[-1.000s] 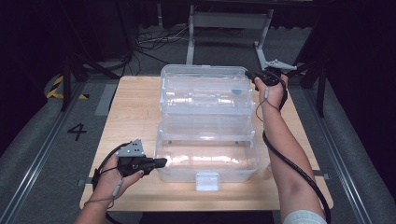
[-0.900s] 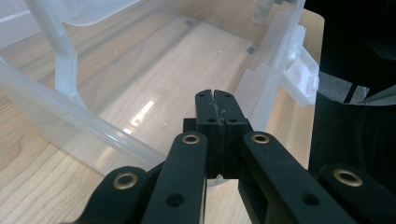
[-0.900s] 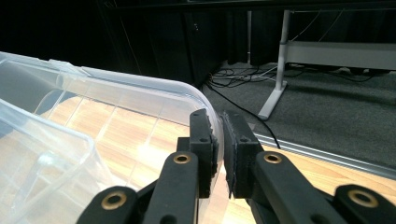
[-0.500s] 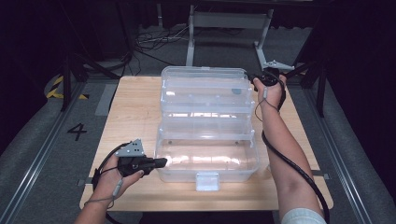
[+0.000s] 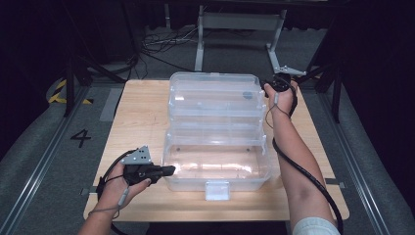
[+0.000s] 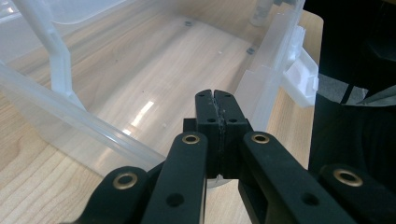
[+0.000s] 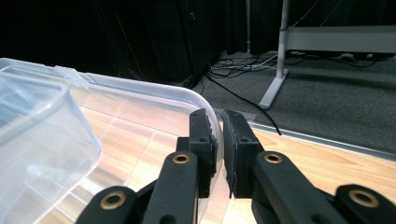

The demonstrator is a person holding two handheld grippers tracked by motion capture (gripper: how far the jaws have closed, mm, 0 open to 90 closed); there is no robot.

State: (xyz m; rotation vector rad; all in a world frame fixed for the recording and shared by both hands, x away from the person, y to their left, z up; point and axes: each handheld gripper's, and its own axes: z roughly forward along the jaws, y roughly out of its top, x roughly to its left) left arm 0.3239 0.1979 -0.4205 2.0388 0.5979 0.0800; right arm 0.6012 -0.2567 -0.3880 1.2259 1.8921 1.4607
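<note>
Pinching the lid (image 5: 214,94) rim at two o'clock, the right gripper (image 7: 219,140) holds the clear box (image 5: 215,166) mid-table fully opened, while the left gripper (image 6: 215,105), clamped empty, steadies its eight-o'clock corner.

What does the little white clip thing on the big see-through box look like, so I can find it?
Find the wooden table and the open clear plastic box on it. On the middle of its near wall hangs the latch, a small white flap, the box's solid-white part.
</note>
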